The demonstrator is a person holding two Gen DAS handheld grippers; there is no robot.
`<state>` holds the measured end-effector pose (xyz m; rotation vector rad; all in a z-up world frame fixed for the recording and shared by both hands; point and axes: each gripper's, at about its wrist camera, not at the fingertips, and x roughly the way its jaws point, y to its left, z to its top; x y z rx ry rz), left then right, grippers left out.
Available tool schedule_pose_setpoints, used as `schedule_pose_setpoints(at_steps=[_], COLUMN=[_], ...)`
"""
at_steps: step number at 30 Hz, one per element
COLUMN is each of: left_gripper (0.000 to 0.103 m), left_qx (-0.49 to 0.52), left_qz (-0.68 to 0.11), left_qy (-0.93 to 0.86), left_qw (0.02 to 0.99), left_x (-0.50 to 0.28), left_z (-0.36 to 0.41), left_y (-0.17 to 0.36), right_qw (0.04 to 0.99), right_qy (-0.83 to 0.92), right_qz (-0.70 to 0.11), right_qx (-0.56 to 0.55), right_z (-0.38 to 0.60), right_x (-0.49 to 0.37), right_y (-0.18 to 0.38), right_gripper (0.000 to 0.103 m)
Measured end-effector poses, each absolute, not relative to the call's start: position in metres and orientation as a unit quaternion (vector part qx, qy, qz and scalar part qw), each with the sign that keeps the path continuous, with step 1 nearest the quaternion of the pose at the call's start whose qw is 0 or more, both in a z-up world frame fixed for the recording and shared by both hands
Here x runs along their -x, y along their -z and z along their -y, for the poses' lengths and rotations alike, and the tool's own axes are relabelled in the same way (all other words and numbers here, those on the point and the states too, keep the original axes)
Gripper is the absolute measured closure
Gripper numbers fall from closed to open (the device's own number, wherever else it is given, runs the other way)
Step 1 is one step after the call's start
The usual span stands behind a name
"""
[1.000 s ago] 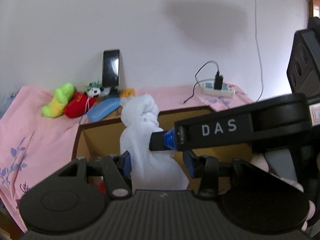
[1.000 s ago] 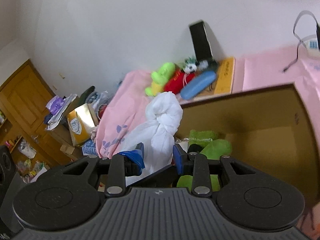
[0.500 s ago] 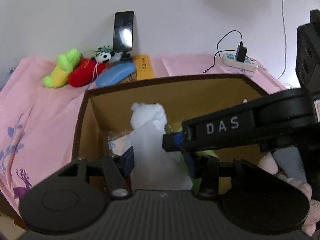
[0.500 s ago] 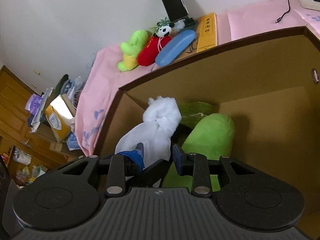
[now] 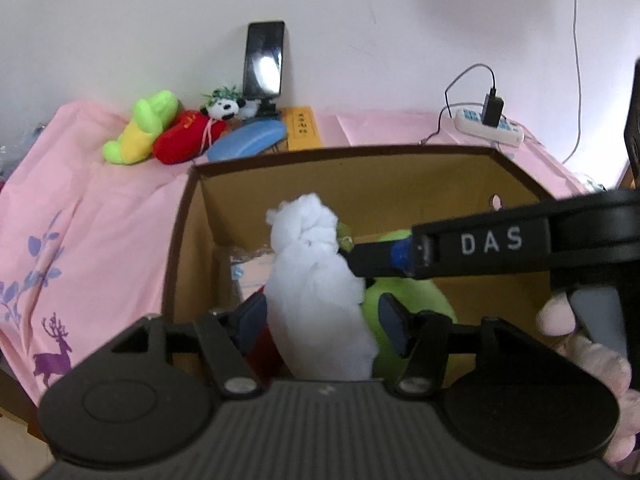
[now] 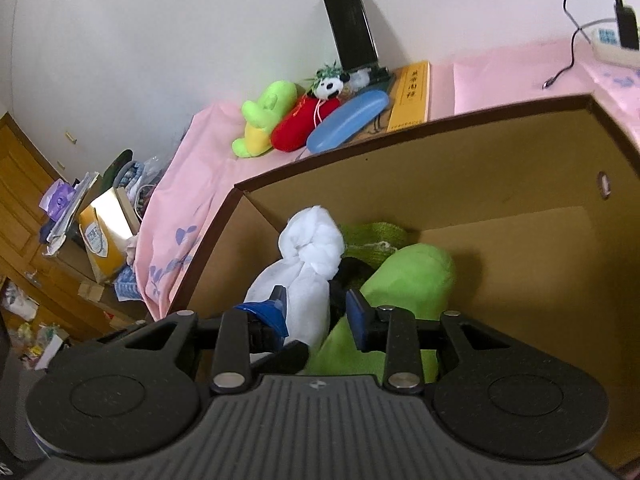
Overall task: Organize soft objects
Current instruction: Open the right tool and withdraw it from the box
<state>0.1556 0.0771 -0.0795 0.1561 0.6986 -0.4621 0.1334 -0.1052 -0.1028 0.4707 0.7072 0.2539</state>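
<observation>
A pink sheet point(image 5: 100, 216) covers the surface around an open cardboard box point(image 5: 360, 176), where a white cloth bundle point(image 5: 316, 280), knotted at the top, stands upright inside the box against a green plush point(image 6: 404, 276). The left gripper point(image 5: 320, 320) straddles the bundle's lower part with jaws spread, the pads apart from the cloth's sides or barely at them. The right gripper point(image 6: 316, 312) reaches in from the side, its jaws closed on the bundle below the knot. On the sheet behind the box lie a green-yellow toy point(image 5: 140, 128), a red toy point(image 5: 184, 140), a blue case point(image 5: 248, 142), a small panda point(image 5: 224, 108) and a phone point(image 5: 264, 60) propped against the wall.
</observation>
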Motion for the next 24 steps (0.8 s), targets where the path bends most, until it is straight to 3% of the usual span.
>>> schedule_pose_setpoints(at_steps=[24], left_gripper=[0.039], left_qx=[-0.107], left_qz=[-0.324], left_qy=[0.143], left_qw=[0.929], left_x=[-0.076], left_z=[-0.064], left_y=[0.043], right_qw=[0.933], right_qy=[-0.085], right_qz=[-0.295], right_qx=[-0.186], right_z=[0.111], right_x=[-0.049], right_y=[0.074], right_gripper=[0.086])
